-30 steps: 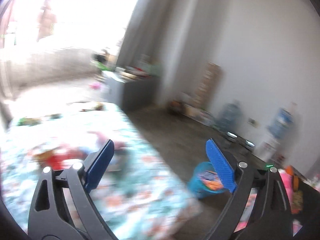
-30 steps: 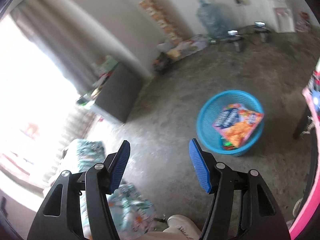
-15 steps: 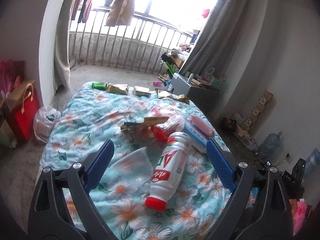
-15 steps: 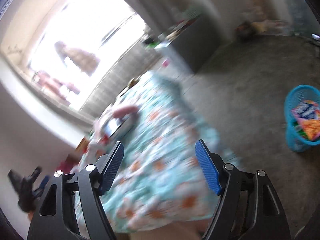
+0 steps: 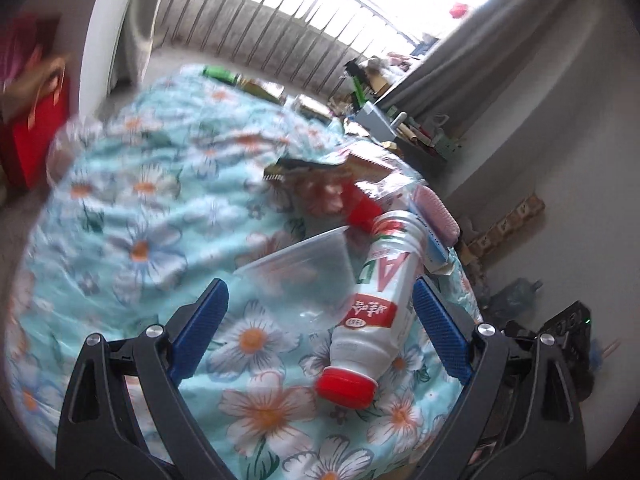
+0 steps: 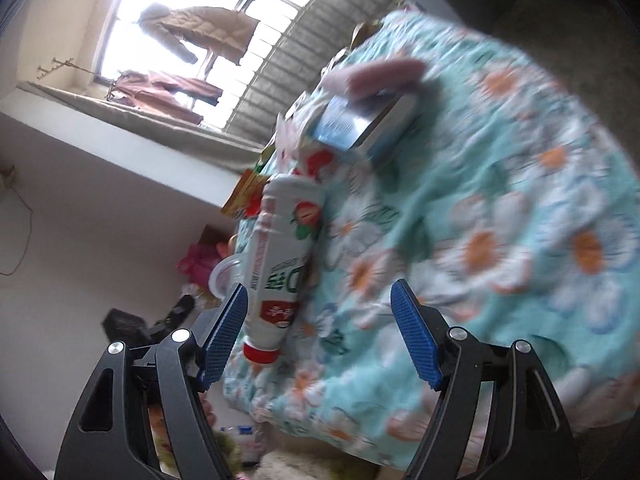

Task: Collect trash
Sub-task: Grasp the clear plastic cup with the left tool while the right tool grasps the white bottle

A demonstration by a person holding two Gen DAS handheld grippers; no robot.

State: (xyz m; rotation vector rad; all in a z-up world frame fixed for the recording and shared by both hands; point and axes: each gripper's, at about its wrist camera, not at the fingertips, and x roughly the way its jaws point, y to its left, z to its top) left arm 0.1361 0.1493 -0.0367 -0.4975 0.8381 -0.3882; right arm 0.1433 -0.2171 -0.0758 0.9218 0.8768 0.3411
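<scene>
Below us spreads a bed covered by a turquoise daisy-print quilt [image 5: 140, 216], and it fills most of both wrist views. Beyond it we see a barred balcony railing [image 5: 288, 28] under bright windows, with a grey curtain [image 5: 500, 24] hanging at the right in the left wrist view. On the quilt the trash lies clustered. The white drink bottle with a red cap [image 5: 376, 312] lies on its side, cap toward us, and a clear plastic cup [image 5: 304, 268] lies tipped over just beside it, touching its label side. Past the bottle's base we make out a blue-and-white carton [image 6: 360, 120], a pink object [image 6: 380, 72] behind it, and crumpled red wrappers [image 5: 356, 204]; blur hides their details. Our left gripper [image 5: 320, 328] hovers over the bottle and cup with its jaws spread wide, gripping nothing. Our right gripper [image 6: 320, 332] also stands apart and empty; the bottle [image 6: 284, 252] lies just beside its left pad.
</scene>
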